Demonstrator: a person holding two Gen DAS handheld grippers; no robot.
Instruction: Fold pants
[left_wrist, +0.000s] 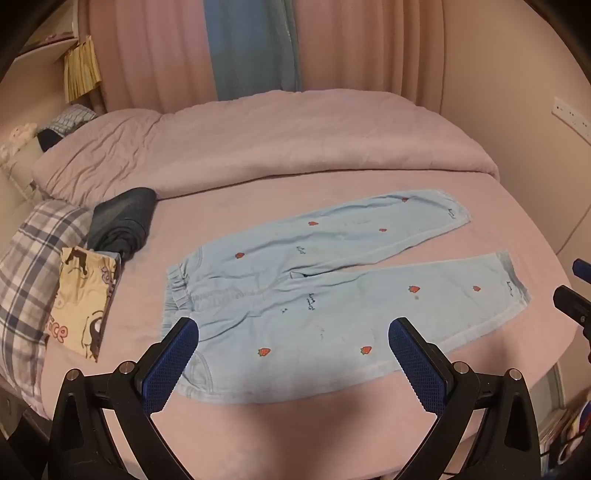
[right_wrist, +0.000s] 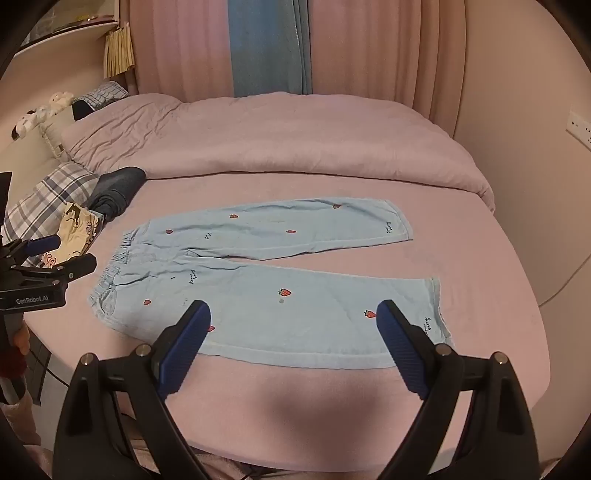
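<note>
Light blue pants (left_wrist: 295, 295) with small red strawberries lie flat on the pink bed sheet (left_wrist: 295, 424), waistband to the left, both legs spread apart and pointing right. They also show in the right wrist view (right_wrist: 258, 280). My left gripper (left_wrist: 293, 332) is open and empty, above the near side of the pants by the waist. My right gripper (right_wrist: 293, 317) is open and empty, above the near leg. The left gripper also shows at the left edge of the right wrist view (right_wrist: 55, 258).
A folded pink duvet (left_wrist: 277, 147) lies across the far side of the bed. A dark folded garment (left_wrist: 122, 225), a cartoon-print cloth (left_wrist: 83, 295) and a plaid pillow (left_wrist: 33, 258) sit at the left. Pink curtains (left_wrist: 369, 48) hang behind. The bed's near edge is just below the grippers.
</note>
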